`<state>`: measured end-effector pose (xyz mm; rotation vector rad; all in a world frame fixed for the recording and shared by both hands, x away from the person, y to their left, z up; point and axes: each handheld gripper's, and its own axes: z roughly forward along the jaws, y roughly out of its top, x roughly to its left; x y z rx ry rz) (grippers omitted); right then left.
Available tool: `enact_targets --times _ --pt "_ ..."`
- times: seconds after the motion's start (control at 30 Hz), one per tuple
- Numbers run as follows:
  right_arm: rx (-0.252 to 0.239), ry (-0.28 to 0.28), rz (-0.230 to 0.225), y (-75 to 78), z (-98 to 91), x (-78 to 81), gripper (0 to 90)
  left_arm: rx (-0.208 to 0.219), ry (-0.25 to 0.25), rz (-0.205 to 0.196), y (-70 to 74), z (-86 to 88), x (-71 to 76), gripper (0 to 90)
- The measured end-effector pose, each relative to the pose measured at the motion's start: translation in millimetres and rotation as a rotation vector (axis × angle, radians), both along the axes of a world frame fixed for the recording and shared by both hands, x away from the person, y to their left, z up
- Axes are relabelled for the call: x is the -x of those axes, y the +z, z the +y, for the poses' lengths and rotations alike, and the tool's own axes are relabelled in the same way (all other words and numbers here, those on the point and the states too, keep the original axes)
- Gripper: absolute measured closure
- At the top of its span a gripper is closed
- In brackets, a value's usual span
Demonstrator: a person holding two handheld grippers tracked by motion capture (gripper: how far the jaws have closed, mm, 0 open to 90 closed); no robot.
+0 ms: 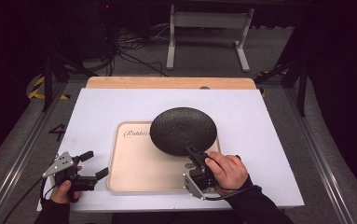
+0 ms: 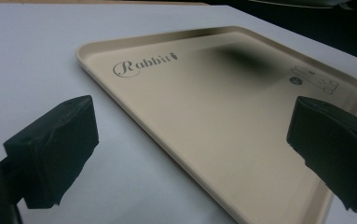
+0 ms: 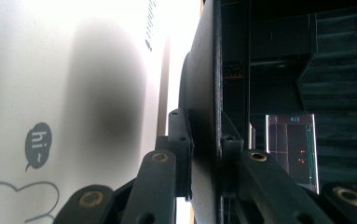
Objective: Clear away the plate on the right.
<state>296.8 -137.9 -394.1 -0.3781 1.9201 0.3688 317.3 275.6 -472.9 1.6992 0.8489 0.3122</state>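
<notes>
Work surface: white table [image 1: 120, 100], wooden board edge [image 1: 167, 82] along the far side. Beyond: grey floor, cables [image 1: 129, 51], white metal stand [image 1: 209, 28], dark surroundings.

On the table: beige tray [image 1: 139, 172], printed "Rabbit" near its far left corner, rim low and rounded.

Black plate [image 1: 183, 129]: dark, round, textured; held above the far right part of the tray, casting a shadow on the tray surface. Near rim clamped by the right gripper [image 1: 195, 156], jaws closed tight on the plate edge, one pad on each face. Seen edge-on in the right gripper view [image 3: 204, 93].

Left gripper [image 1: 94, 163]: at the tray's near left corner, just beside the rim, jaws spread wide, nothing between the pads; well apart from the plate.
</notes>
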Motion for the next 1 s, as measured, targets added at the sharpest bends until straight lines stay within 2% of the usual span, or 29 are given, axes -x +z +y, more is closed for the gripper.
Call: enact_targets --times 0.53,1.0 --pt "-0.013 0.027 0.025 -4.4 19.6 -3.4 81.9 0.000 -0.003 0.002 -0.1 -0.1 -0.6 2.6" --pt "0.008 0.045 0.055 -17.5 28.2 -3.5 82.0 -0.002 -0.008 0.005 -0.1 -0.4 -0.9 2.6"
